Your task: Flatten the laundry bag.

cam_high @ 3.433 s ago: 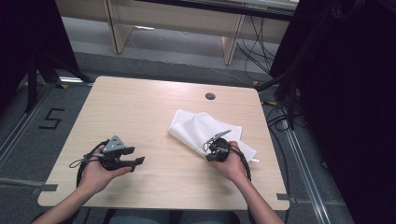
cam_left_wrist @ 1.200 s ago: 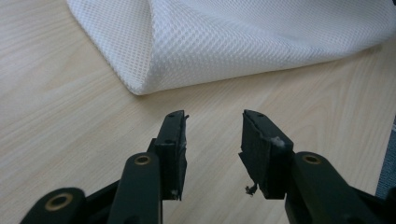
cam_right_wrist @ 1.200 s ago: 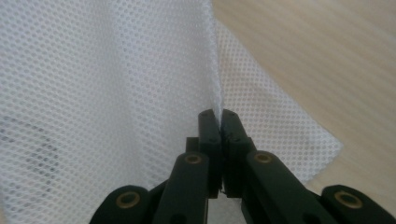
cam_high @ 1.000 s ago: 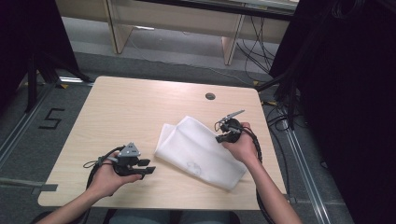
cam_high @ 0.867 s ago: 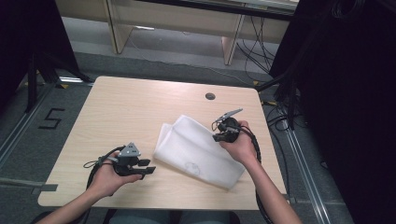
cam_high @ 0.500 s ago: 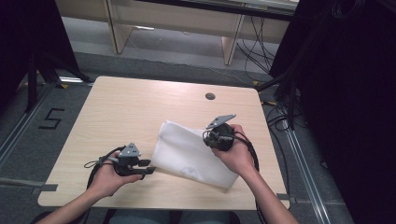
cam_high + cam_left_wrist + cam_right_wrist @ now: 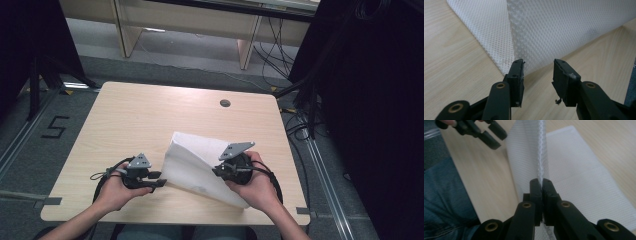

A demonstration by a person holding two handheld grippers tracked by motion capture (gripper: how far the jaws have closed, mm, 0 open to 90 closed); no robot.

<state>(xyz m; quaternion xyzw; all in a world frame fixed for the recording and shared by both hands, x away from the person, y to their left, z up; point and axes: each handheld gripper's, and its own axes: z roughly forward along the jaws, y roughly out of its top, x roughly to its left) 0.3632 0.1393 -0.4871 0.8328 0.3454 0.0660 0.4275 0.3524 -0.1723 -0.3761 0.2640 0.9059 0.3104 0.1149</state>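
A white mesh cloth point(image 7: 192, 157) lies on the wooden table point(image 7: 140, 115), with its right edge lifted and folded toward the person. My right gripper point(image 7: 217, 172) is shut on that raised edge. In the right gripper view the jaws point(image 7: 541, 181) pinch a vertical fold of the cloth point(image 7: 579, 175). My left gripper point(image 7: 159, 180) rests at the cloth's near left corner, open. In the left gripper view its jaws point(image 7: 537, 65) stand apart, just short of the cloth point(image 7: 549, 30), whose corner tip lies close to the left jaw.
A round cable hole point(image 7: 225, 103) sits near the table's far edge. The person's jeans point(image 7: 444, 195) show below the near table edge. Bare wood lies to the left and beyond the cloth. Dark equipment and cables stand at the right of the table.
My right gripper has come toward the person and slightly left, carrying the cloth's edge up and over the rest of the cloth. The left gripper has stayed put.
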